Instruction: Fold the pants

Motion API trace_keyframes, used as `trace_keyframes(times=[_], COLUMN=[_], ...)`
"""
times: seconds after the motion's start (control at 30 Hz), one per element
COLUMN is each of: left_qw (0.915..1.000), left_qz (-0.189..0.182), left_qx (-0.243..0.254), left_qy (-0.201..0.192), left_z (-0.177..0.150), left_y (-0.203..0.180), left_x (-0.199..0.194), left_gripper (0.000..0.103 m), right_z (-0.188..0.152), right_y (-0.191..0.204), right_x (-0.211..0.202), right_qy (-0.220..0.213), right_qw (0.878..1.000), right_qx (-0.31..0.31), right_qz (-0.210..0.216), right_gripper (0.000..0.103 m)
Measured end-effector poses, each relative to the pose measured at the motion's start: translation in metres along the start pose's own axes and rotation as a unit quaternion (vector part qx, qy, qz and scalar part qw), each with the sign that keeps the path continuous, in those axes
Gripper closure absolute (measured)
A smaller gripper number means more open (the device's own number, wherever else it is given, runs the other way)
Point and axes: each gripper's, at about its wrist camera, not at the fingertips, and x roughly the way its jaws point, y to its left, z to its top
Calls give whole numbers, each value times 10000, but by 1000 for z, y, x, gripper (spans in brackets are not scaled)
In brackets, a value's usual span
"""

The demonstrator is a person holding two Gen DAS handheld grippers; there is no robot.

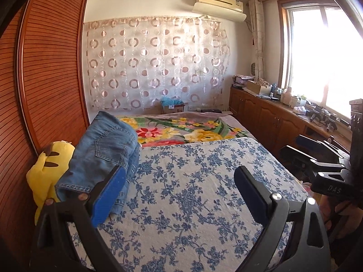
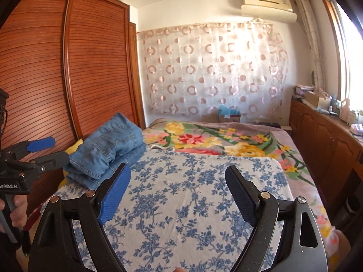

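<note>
The blue jeans [image 1: 106,151] lie bunched in a folded heap at the left middle of the left wrist view, a back pocket facing up, resting on the blue-and-white floral bedspread [image 1: 192,181] at its left edge. Behind them a yellow plush toy [image 1: 48,170] leans against the slatted wooden wardrobe [image 1: 45,68].

The left gripper [image 1: 179,188] fills the bottom of that frame, its blue-padded fingers spread wide with nothing between them; the left pad overlaps the jeans' hem in the picture, though I cannot tell whether it touches. The right gripper [image 2: 178,188] sits low in the right wrist view, jaws likewise released and empty, above the bedspread just right of the jeans [image 2: 106,156]. Beyond, a bright flowered blanket [image 2: 215,140] covers the rest of the bed.
</note>
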Motion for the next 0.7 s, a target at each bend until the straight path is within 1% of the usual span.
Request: trace_keyframes(times=[0.1, 0.17, 0.33, 0.43, 0.7], left_qw=[10000, 10000, 9999, 9999, 9999], left_qz=[-9, -11, 85, 61, 89], left_qx=[4, 7, 5, -23, -14], left_qy=[-46, -62, -109, -100, -95], left_z=[-3, -5, -13, -17, -26], left_y=[-5, -9, -16, -18, -21], left_x=[-11, -18, -34, -37, -41], left_gripper=[6, 6, 6, 6, 6], right_z=[-2, -4, -10, -12, -28], right_y=[0, 2, 3, 3, 9], right_x=[-11, -22, -43, -50, -67], right_qy=[-38, -102, -137, -120, -137], right_qw=[10000, 9999, 9997, 9997, 9985], right_qx=[61, 54, 99, 136, 184], right_qz=[-3, -76, -157, -192, -492], right_gripper=[16, 16, 16, 16, 16])
